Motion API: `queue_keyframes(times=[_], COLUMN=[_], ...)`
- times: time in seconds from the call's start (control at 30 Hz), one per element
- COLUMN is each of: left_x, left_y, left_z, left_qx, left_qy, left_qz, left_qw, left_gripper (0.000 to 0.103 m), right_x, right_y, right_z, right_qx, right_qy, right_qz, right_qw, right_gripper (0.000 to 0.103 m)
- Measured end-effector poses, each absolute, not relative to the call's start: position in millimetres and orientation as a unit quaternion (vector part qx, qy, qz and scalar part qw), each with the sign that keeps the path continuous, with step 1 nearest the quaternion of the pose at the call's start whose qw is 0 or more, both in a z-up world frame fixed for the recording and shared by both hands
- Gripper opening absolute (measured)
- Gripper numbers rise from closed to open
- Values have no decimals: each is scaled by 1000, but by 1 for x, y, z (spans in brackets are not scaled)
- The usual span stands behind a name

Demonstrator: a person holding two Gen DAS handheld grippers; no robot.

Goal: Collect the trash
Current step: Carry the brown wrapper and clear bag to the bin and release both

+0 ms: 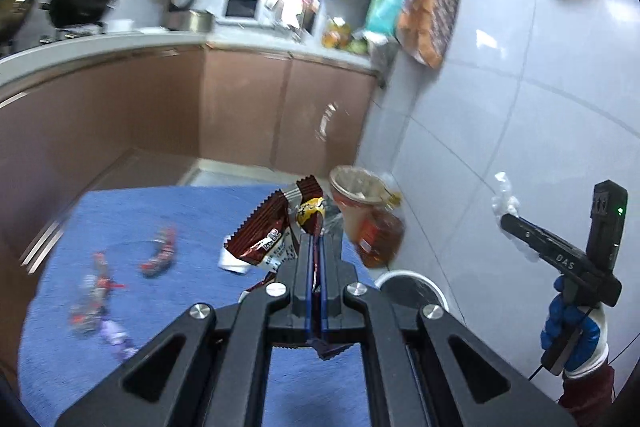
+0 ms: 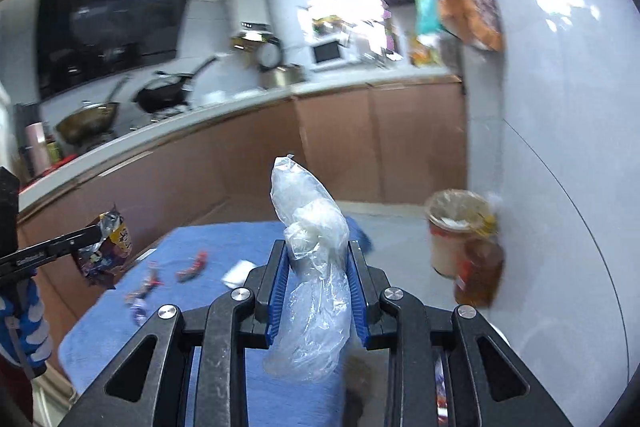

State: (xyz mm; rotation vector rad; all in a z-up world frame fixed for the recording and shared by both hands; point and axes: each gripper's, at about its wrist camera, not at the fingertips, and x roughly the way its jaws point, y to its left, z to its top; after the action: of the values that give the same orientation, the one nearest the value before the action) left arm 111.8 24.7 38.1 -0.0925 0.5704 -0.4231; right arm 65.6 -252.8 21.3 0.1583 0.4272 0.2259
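Note:
My left gripper [image 1: 316, 239] is shut on a dark red snack wrapper [image 1: 268, 231] and holds it above the blue table mat [image 1: 192, 211]. My right gripper [image 2: 318, 255] is shut on a crumpled clear plastic bag [image 2: 316, 267], held in the air; it also shows at the right of the left wrist view [image 1: 505, 205]. The wrapper in the left gripper shows at the left of the right wrist view [image 2: 106, 251]. Several small candy wrappers [image 1: 158, 253] lie on the mat. A white scrap [image 1: 232, 263] lies near them.
A white trash bin [image 1: 412, 285] stands below, beside the tiled wall. A cup lined with a bag [image 2: 456, 231] and a brown bottle [image 2: 480, 273] stand by the wall. Brown kitchen cabinets [image 1: 248, 107] and a countertop with pans are behind.

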Motion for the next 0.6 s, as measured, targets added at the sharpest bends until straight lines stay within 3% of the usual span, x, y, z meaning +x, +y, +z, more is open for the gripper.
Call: queue_keyframes(times=[0.6], left_x=[246], left_y=[-262], left_z=[-112], left_qx=[31], left_qy=[471], left_qz=[-382], left_qw=[795], left_gripper=[2], right_x=[140], right_y=[-383], right_z=[-155], right_qx=[167], right_qy=[384], right_qz=[-45], right_qw=[907], right_gripper=[27])
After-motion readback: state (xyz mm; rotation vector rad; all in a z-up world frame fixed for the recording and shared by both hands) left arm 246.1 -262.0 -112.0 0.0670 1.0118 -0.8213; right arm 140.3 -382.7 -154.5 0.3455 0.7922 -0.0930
